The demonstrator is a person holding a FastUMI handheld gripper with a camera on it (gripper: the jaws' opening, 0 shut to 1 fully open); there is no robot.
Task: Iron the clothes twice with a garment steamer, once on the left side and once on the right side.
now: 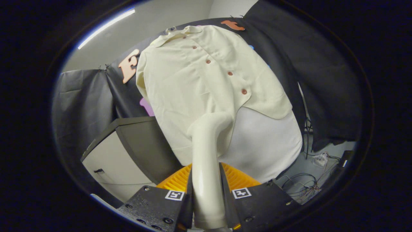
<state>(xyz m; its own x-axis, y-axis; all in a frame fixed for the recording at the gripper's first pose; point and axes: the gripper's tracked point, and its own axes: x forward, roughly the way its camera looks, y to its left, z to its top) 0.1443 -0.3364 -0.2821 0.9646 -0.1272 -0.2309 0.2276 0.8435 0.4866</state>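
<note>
A cream button-up shirt (193,80) with several brown buttons hangs against the black cloth wall, beyond the fingers. My gripper (207,190) is shut on the handle of a cream garment steamer (206,161). The steamer rises from between the fingers, and its head (214,120) bends toward the shirt's lower front, near the bottom of the button line. Whether the head touches the fabric I cannot tell. A white panel (267,145) shows under the shirt's right hem.
A dark-topped white cabinet (125,151) stands left of the shirt. Behind the fingers sits an orange ribbed object (239,178). Loose cables and a white power strip (318,161) lie on the floor at the right, below the black cloth.
</note>
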